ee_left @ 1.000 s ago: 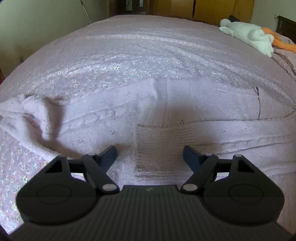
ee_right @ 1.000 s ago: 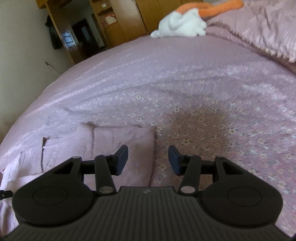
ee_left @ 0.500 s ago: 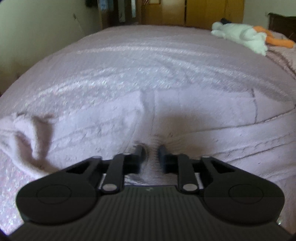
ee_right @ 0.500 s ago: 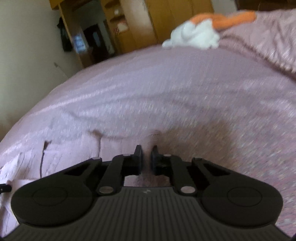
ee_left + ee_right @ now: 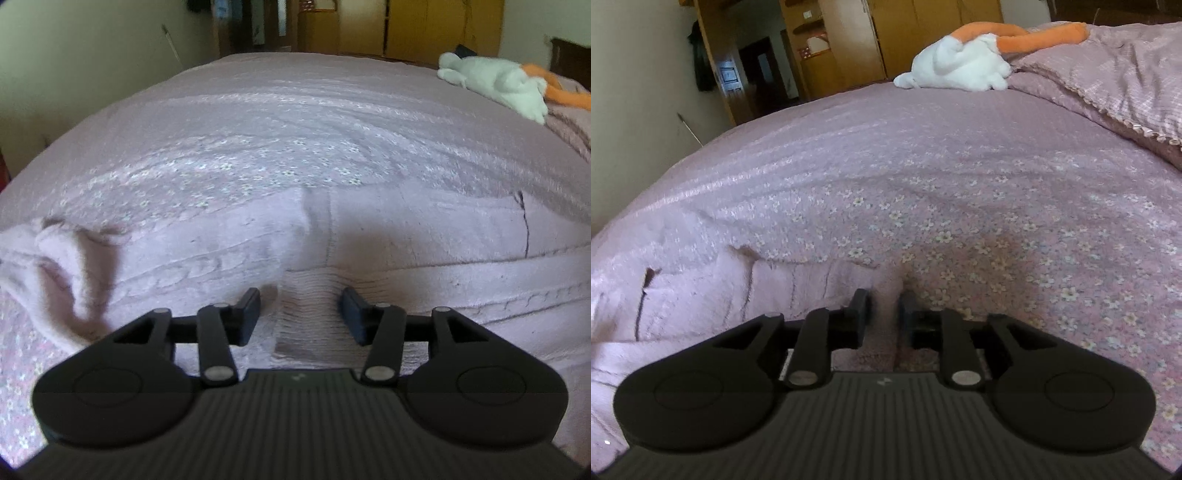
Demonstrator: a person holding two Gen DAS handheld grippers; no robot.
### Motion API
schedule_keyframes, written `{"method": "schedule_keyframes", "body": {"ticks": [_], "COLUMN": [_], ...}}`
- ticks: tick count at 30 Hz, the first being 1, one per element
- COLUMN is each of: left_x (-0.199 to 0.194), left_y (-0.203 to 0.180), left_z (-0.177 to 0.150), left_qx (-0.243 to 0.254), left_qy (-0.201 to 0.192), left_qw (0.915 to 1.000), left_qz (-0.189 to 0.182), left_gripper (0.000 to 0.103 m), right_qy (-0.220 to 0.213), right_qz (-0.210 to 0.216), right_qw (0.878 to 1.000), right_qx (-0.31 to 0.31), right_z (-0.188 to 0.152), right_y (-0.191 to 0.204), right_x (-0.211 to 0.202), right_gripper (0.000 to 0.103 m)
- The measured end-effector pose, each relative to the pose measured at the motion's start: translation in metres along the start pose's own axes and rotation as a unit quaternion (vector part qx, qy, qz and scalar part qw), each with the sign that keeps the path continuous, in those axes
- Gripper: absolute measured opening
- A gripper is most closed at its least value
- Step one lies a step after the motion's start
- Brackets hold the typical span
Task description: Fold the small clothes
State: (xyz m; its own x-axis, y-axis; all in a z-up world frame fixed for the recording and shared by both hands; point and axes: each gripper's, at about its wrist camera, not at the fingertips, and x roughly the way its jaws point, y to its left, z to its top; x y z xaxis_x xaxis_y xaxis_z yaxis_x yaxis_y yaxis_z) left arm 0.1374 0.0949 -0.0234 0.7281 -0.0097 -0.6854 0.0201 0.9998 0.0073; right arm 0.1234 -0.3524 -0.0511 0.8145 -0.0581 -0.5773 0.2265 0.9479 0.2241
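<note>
Knit pink sweater (image 5: 388, 236) lay flat on the floral bedspread (image 5: 960, 206). Right gripper (image 5: 883, 301) was clamped on its corner; left gripper (image 5: 300, 306) was spread over the ribbed cuff (image 5: 306, 314). Half a second earlier the left had been pinched shut. Best move: re-close left, then lift both evenly.

— What sort of place is this?

— A bedroom in a home. A wide bed (image 5: 923, 177) with a pink flowered bedspread fills the view ahead of the tongs.

— Anything else that says so?

— A white and orange plush toy (image 5: 960, 62) lies far ahead and to the right, next to a folded-back pink quilt (image 5: 1115, 81). Beyond the bed's far edge stand yellow wooden wardrobes (image 5: 436, 29), and to the left ahead an open doorway (image 5: 764, 74) shows between wooden shelves.
</note>
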Motion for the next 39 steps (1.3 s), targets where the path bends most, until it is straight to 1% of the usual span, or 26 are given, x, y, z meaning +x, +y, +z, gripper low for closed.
{"method": "schedule_keyframes", "body": {"ticks": [2,4,7,10,15,18,22,25,26,27,30,32,35,38,39], "left_x": [-0.007,-0.015,-0.028,-0.038,-0.051,-0.053,-0.044,-0.034,-0.031,-0.028,-0.013,-0.005,0.005,0.008,0.010], "left_y": [0.009,0.019,0.038,0.067,0.126,0.165,0.205,0.226,0.233,0.239,0.254,0.262,0.270,0.276,0.279], "left_z": [0.002,0.005,0.009,0.013,0.015,0.012,0.005,0.000,-0.002,-0.004,-0.007,-0.009,-0.006,-0.002,-0.001], "left_qx": [-0.014,-0.020,-0.028,-0.054,-0.106,-0.143,-0.186,-0.211,-0.221,-0.230,-0.253,-0.263,-0.272,-0.294,-0.302], "left_qy": [-0.001,-0.002,-0.010,-0.008,-0.012,-0.009,0.007,0.010,0.010,0.009,0.009,0.001,-0.016,-0.034,-0.039], "left_qw": [0.9999,0.9996,0.9985,0.9960,0.9877,0.9805,0.9713,0.9655,0.9630,0.9607,0.9546,0.9506,0.9469,0.9413,0.9392], "left_qz": [0.006,0.022,0.046,0.071,0.115,0.135,0.149,0.152,0.154,0.155,0.157,0.165,0.171,0.161,0.158], "left_gripper": [0.051,0.050,0.050,0.050,0.050,0.051,0.052,0.054,0.058,0.058,0.058,0.059,0.063,0.070,0.070], "right_qy": [-0.007,-0.011,-0.011,-0.009,0.004,0.013,0.018,0.022,0.024,0.026,0.033,0.036,0.039,0.042,0.041], "right_qz": [0.007,0.016,0.035,0.053,0.082,0.098,0.097,0.084,0.080,0.078,0.072,0.064,0.056,0.049,0.047], "right_qw": [1.000,1.000,0.999,0.998,0.996,0.995,0.995,0.996,0.996,0.997,0.996,0.997,0.997,0.997,0.997], "right_qx": [-0.004,-0.009,-0.022,-0.030,-0.032,-0.025,-0.012,-0.003,0.003,0.010,0.030,0.037,0.041,0.039,0.036], "right_z": [0.002,0.004,0.004,0.000,-0.015,-0.027,-0.046,-0.060,-0.064,-0.068,-0.079,-0.086,-0.090,-0.091,-0.090], "right_y": [0.003,0.009,0.020,0.032,0.054,0.061,0.069,0.072,0.072,0.071,0.068,0.067,0.065,0.066,0.065], "right_x": [-0.013,-0.028,-0.051,-0.075,-0.109,-0.128,-0.148,-0.156,-0.158,-0.160,-0.159,-0.159,-0.158,-0.158,-0.158], "right_gripper": [0.039,0.045,0.048,0.050,0.052,0.056,0.061,0.061,0.061,0.061,0.061,0.061,0.061,0.061,0.061]}}
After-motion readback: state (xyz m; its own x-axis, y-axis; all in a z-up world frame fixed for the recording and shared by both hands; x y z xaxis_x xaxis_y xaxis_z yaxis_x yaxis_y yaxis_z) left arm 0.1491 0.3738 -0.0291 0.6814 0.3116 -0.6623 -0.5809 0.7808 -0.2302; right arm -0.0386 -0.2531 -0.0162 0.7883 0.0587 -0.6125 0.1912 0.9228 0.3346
